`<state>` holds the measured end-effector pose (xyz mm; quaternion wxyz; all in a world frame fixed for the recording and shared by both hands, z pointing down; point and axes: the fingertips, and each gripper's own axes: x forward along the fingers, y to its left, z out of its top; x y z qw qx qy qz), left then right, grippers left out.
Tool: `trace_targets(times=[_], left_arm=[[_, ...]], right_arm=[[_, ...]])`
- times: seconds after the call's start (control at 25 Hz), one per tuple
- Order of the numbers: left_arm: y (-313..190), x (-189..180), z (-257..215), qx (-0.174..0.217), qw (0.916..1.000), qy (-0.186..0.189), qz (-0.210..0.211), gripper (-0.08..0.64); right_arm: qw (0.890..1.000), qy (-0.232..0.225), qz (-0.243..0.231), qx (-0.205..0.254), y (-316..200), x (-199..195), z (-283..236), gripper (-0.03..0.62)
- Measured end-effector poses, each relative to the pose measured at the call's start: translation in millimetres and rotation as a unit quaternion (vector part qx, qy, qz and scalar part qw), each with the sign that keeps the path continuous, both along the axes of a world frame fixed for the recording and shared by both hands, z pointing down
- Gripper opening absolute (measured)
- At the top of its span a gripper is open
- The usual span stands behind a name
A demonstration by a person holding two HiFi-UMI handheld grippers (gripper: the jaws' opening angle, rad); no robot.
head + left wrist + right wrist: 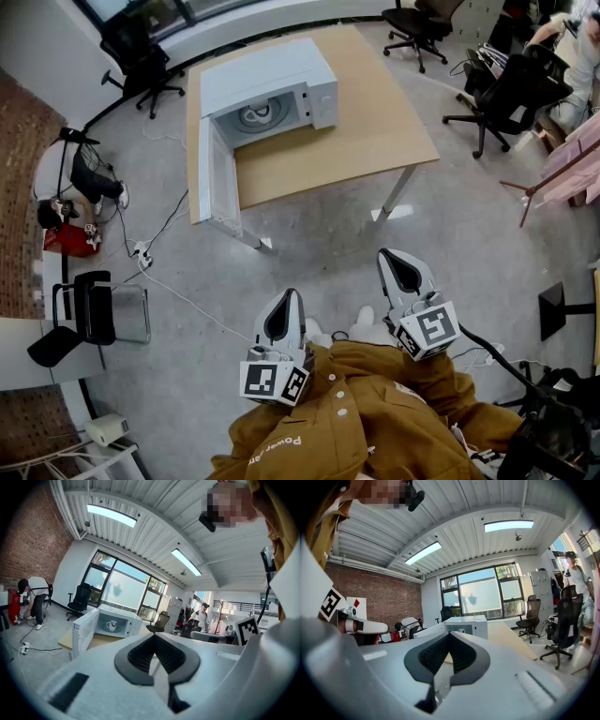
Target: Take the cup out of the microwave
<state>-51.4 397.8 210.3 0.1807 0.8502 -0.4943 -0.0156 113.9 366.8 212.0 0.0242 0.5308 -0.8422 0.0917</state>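
Observation:
A white microwave (281,80) stands on the wooden table (375,131), far ahead of me. Its door (217,183) hangs open to the left. Inside sits a white cup (260,114) with a dark mark; the left gripper view shows the cup (111,625) through the open front. My left gripper (292,293) and right gripper (386,253) are held close to my body over the floor, well short of the table. Both point toward the microwave, shut, with nothing between their jaws. In the right gripper view the microwave (465,624) is small, beyond the closed jaws.
Grey floor lies between me and the table. Cables and a power strip (141,253) trail on the left, near a crouching person (80,183). A black chair (89,314) stands front left. Office chairs (502,94) and a clothes rack (562,169) stand on the right.

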Motion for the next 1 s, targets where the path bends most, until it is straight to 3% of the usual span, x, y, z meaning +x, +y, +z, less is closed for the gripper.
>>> trace_targets(times=[0.44,0.6,0.64,0.68,0.84,1.0], left_arm=[[-3,1,2,-0.004,1.0,0.004,-0.002,0.003],[-4,4,1,-0.004,1.0,0.003,-0.003,0.003],[-4,7,0,-0.004,1.0,0.003,-0.003,0.003],[-5,10,0,-0.004,1.0,0.003,-0.002,0.003],[-10,29,0,-0.005,1.0,0.003,0.005,0.003],[-16,49,0,-0.008,0.9999,0.0,0.01,0.003]], right_arm=[[1.0,0.005,-0.023,0.004,0,-13,0,0.005],[0.999,-0.027,-0.038,0.013,-1,-12,-8,0.006],[0.998,-0.037,-0.042,0.013,-1,-11,-10,0.044],[0.998,-0.041,-0.043,0.014,-1,-8,-12,0.125],[0.999,-0.035,-0.022,0.029,-2,16,-15,0.007],[0.999,-0.036,-0.021,0.034,-4,42,-16,0.006]])
